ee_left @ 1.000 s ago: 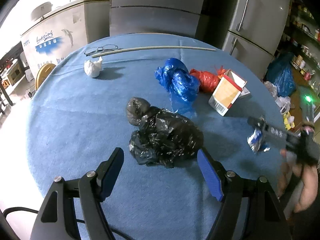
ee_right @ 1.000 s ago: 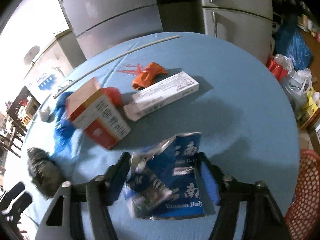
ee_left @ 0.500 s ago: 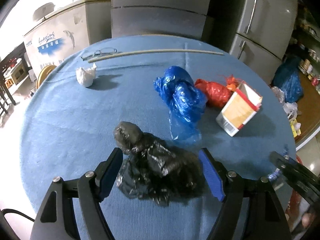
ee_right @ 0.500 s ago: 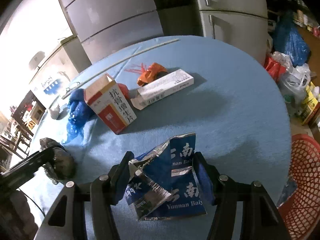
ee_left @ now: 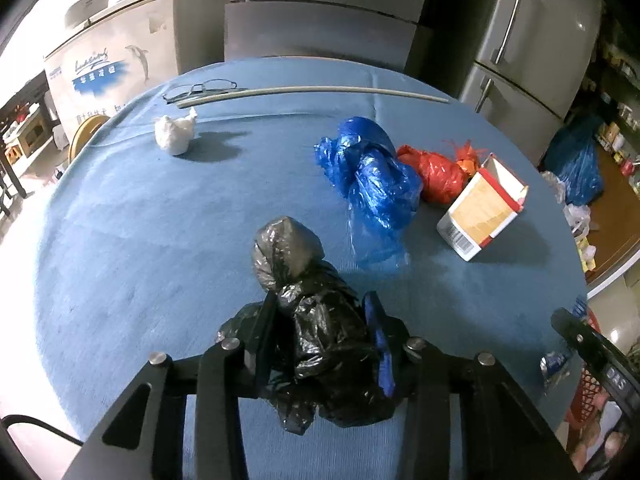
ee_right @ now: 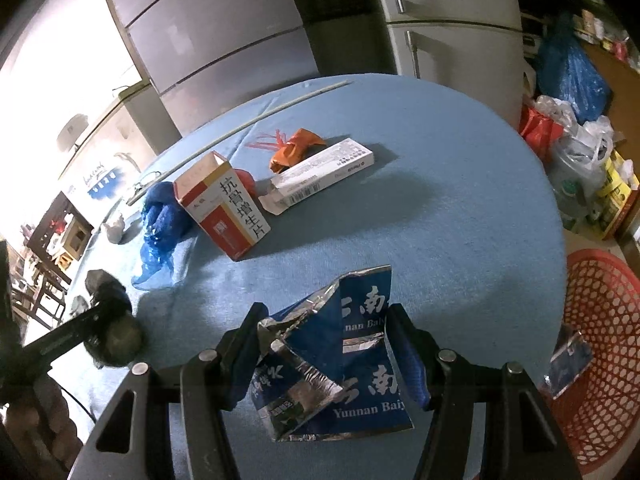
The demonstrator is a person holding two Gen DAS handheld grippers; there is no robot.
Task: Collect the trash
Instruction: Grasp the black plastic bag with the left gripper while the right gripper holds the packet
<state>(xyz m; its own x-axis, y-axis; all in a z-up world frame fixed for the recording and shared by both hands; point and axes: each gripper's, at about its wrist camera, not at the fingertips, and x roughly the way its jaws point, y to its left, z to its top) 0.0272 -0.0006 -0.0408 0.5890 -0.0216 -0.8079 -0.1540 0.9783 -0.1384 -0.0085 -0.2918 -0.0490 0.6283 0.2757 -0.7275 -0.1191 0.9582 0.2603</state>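
Where the left tool (ee_left: 320,332) stood wide open a second ago with the black bag (ee_left: 316,328) lying ahead of its tips, its jaws are now closing with the bag between them, both pads touching the crumpled plastic. The knotted head of the bag is seen past the fingertips, and the lower folds bulge beneath the tool on the near part of the blue bench (ee_left: 132,240). The tool is tilted steeply down toward the bench.

As before, the right tool (ee_right: 324,344) is clamped on the blue foil packet (ee_right: 344,360), the pads pressing its two sides; the packet is now carried nearer the right edge of the bench, beside the red basket (ee_right: 600,320). This tool too is angled downward.

Farther off, the blue bag (ee_left: 372,184), the red bag (ee_left: 436,176) and the opened carton (ee_left: 480,208) are left where they lay.
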